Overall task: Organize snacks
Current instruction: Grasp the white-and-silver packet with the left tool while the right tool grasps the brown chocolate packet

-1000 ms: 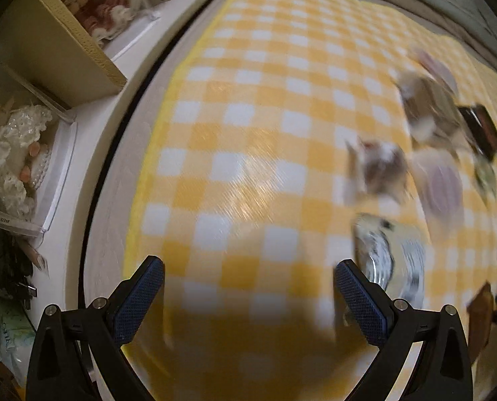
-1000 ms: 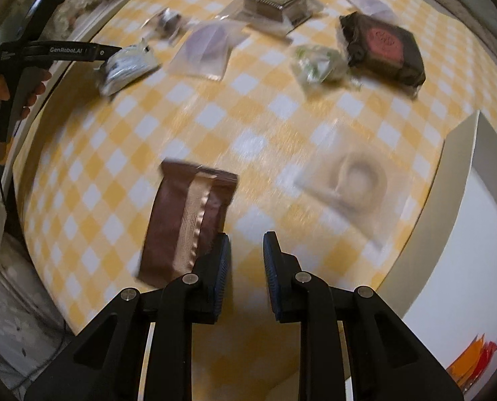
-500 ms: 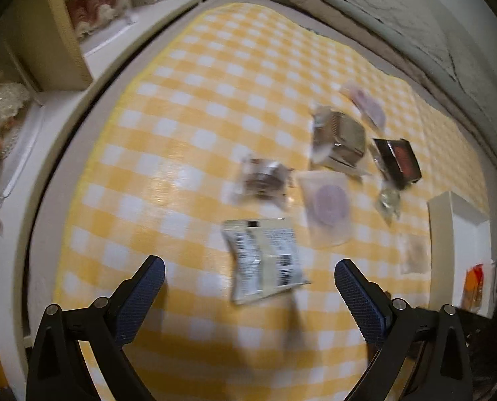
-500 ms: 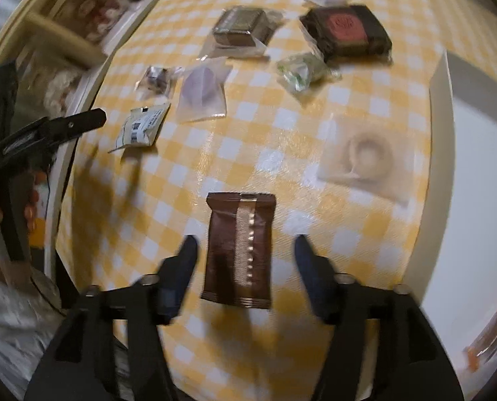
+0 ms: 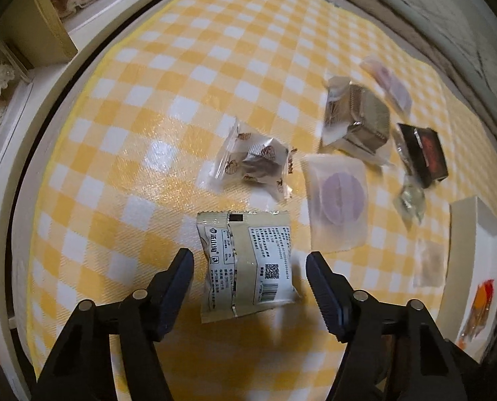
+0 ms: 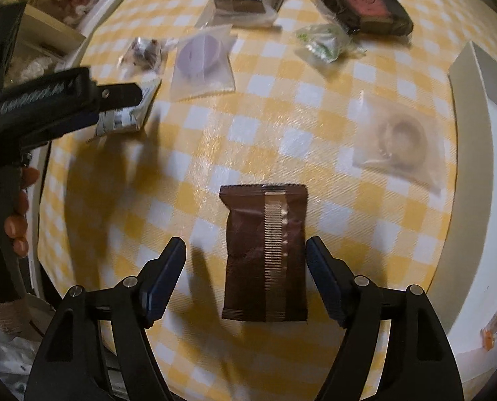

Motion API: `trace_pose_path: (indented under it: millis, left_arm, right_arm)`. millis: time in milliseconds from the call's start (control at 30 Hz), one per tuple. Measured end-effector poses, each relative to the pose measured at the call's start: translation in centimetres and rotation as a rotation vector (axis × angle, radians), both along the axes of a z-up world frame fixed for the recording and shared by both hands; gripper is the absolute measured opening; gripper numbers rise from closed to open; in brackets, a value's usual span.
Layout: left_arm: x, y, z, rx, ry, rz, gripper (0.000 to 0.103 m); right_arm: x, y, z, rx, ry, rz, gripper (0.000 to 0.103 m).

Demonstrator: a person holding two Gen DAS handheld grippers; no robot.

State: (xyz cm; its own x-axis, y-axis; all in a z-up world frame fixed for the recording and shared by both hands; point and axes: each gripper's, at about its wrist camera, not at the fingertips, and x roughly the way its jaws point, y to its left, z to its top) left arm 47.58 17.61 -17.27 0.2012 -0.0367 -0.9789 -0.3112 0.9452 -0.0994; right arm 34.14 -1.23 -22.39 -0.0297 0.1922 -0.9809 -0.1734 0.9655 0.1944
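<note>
Both grippers straddle flat packets on the yellow-checked tablecloth (image 5: pixel 148 107): the left gripper (image 5: pixel 250 260) closing around the beige printed sachet (image 5: pixel 246 264), the right gripper (image 6: pixel 245 250) opening over the brown foil wrapper (image 6: pixel 265 257), neither pinched yet, and thin film could slide away.

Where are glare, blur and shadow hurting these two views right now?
Left wrist view: glare on the checked cloth left of the clear candy wrapper; far snacks smear, especially the silver packet; the beige packet stays legible. Right wrist view: dark shadows fall left of the brown packet; the ring snack bag blurs; edges bow from fisheye.
</note>
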Motion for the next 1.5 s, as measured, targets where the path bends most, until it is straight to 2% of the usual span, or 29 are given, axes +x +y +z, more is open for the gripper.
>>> trace_pose_path:
  millis: [200, 300, 400, 500, 567, 633, 833, 1100, 1367, 1500]
  left_arm:
    - [1.1, -1.2, -1.0, 0.051, 0.01, -0.037, 0.068]
    - [1.5, -1.9, -1.5, 0.084, 0.021, -0.058, 0.066]
    - [1.8, -2.6, -1.8, 0.11, 0.03, -0.073, 0.056]
    - [1.9, -2.8, -1.8, 0.123, 0.03, -0.078, 0.051]
    - [1.9, -2.9, -1.6, 0.115, 0.02, -0.086, 0.044]
    - [1.7, -2.7, -1.3, 0.109, 0.014, -0.086, 0.043]
    - [0.2, -3.0, 1.8, 0.101, -0.087, -0.109, 0.042]
    - [-3.3, -4.3, 7.5, 0.072, -0.25, -0.117, 0.041]
    - [-7.9, -6.7, 13.2, 0.11, -0.413, -0.152, 0.041]
    - [-10.3, -8.0, 14.9, 0.075, -0.474, -0.164, 0.041]
  right_arm:
    - [0.0, 0.9, -0.4, -0.026, -0.011, 0.01, 0.075]
    - [-0.1, 1.2, -0.4, -0.039, -0.015, 0.011, 0.067]
    - [-0.3, 0.9, -0.2, -0.048, -0.023, 0.023, 0.055]
    - [-0.2, 0.4, 0.0, -0.037, -0.022, 0.031, 0.045]
    - [-0.1, 0.3, 0.2, -0.026, -0.025, 0.04, 0.043]
    - [-0.2, 0.4, 0.5, -0.021, -0.035, 0.053, 0.042]
    - [-0.1, 0.2, 1.6, -0.019, -0.091, 0.074, 0.042]
    - [0.5, -0.5, 5.2, -0.074, -0.279, 0.135, 0.042]
    - [0.0, -3.1, 9.4, -0.053, -0.415, 0.103, 0.042]
    - [-0.6, -5.0, 11.6, -0.064, -0.488, 0.079, 0.042]
